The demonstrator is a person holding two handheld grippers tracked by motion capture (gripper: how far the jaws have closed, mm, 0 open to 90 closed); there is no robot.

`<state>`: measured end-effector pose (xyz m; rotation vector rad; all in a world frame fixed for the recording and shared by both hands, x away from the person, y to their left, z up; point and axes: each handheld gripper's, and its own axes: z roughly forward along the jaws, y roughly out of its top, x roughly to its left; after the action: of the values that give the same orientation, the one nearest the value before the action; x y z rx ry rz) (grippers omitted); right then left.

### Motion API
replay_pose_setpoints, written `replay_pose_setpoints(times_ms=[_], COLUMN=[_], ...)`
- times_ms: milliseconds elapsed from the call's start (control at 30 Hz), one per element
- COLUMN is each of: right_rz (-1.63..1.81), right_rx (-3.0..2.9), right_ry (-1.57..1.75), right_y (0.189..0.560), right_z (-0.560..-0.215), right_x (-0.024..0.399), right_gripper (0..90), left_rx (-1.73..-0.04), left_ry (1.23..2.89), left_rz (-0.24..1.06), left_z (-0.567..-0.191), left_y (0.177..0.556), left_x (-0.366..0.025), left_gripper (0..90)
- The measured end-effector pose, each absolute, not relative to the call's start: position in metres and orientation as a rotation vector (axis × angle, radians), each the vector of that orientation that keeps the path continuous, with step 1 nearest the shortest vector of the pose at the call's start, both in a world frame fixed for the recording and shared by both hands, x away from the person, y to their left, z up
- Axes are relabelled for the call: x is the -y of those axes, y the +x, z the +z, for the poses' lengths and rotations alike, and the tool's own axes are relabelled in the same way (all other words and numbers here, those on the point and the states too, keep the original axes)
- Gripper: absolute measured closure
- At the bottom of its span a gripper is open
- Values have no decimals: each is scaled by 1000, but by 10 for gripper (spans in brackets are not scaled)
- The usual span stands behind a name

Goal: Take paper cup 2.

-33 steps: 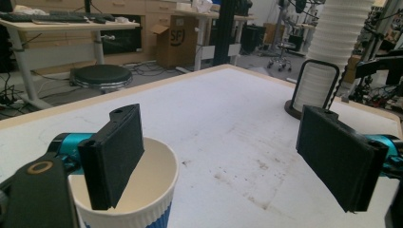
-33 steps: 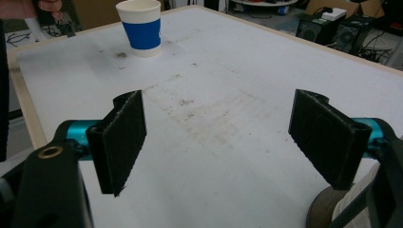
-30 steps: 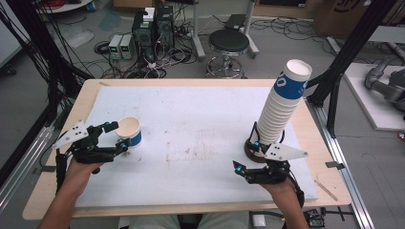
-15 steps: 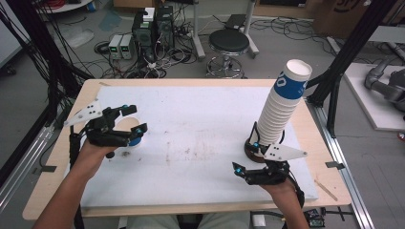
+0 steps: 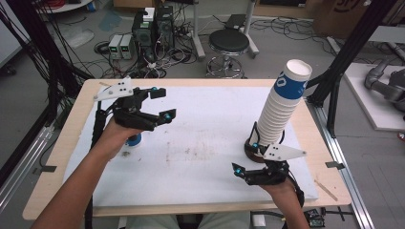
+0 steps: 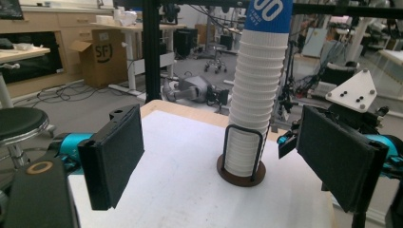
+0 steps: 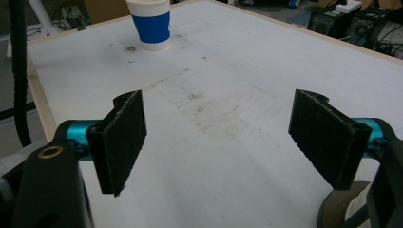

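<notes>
- One paper cup (image 7: 150, 23) stands alone on the table (image 5: 200, 191), left of centre in the high view, already separated from the stack of cups (image 5: 282, 112) in its holder at centre right.
- Left gripper (image 5: 160, 102) hangs above that cup, jaws apart, empty.
- Right gripper (image 5: 246, 157), released, rests beside the stack's base.
- Judged: many cups remain to unstack.
</notes>
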<state>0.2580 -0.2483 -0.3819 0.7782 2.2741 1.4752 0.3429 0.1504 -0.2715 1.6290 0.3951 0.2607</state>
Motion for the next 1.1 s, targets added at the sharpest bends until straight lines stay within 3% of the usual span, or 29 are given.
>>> replay_pose_setpoints(times_ms=[1100], right_rz=[1491], right_rx=[-2279], right_ry=[779], right_y=[256], right_z=[-381], right_x=[253], right_gripper=[206], left_rx=[-201], left_ry=[1674], left_rz=[99], left_z=[-204], left_y=[391], left_x=[11], left_gripper=[166])
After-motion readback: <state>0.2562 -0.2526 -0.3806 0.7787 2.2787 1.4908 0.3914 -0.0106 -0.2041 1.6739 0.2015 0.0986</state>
